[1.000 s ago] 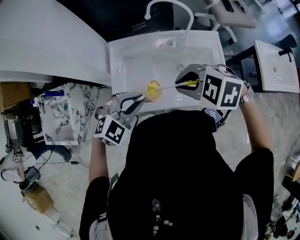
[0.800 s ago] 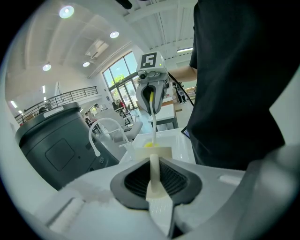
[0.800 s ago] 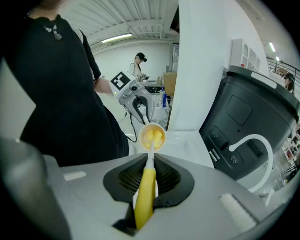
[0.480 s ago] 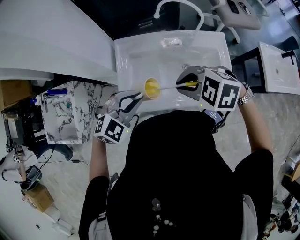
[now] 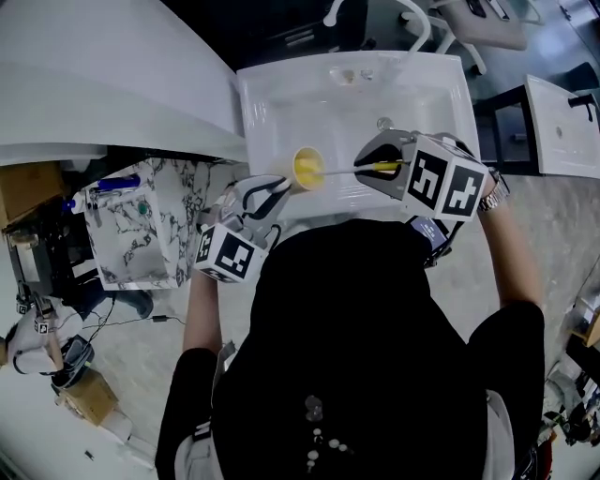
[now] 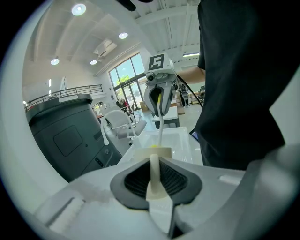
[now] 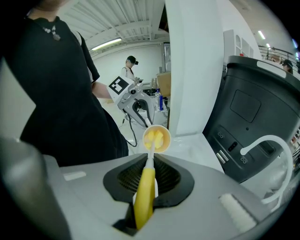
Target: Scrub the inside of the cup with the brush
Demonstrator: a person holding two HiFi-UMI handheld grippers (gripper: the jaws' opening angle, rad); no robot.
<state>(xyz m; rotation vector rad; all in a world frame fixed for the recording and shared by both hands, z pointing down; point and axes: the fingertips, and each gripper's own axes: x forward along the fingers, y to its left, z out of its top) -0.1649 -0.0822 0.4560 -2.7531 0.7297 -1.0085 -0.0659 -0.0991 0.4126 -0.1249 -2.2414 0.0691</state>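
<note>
A small yellow cup (image 5: 308,168) hangs on its side over the front rim of the white sink (image 5: 281,103), its mouth turned to the right. My left gripper (image 5: 272,193) is shut on the cup's pale handle (image 6: 154,174), with the cup body (image 6: 153,152) just beyond the jaws. The right gripper (image 5: 368,167) is shut on the brush's yellow handle (image 7: 145,192). The brush's thin white stem (image 5: 339,170) runs left into the cup. In the right gripper view the brush head sits inside the cup (image 7: 156,138).
A white faucet (image 5: 412,21) arches over the sink's back edge. To the left lie a white counter (image 5: 94,94) and a marbled rack (image 5: 141,225). A second white basin (image 5: 562,122) stands at the right. My dark torso fills the lower head view.
Both grippers, with cup and brush, have shifted a little to the left along the sink's front rim. The brush stays in the cup and both grips are unchanged.
</note>
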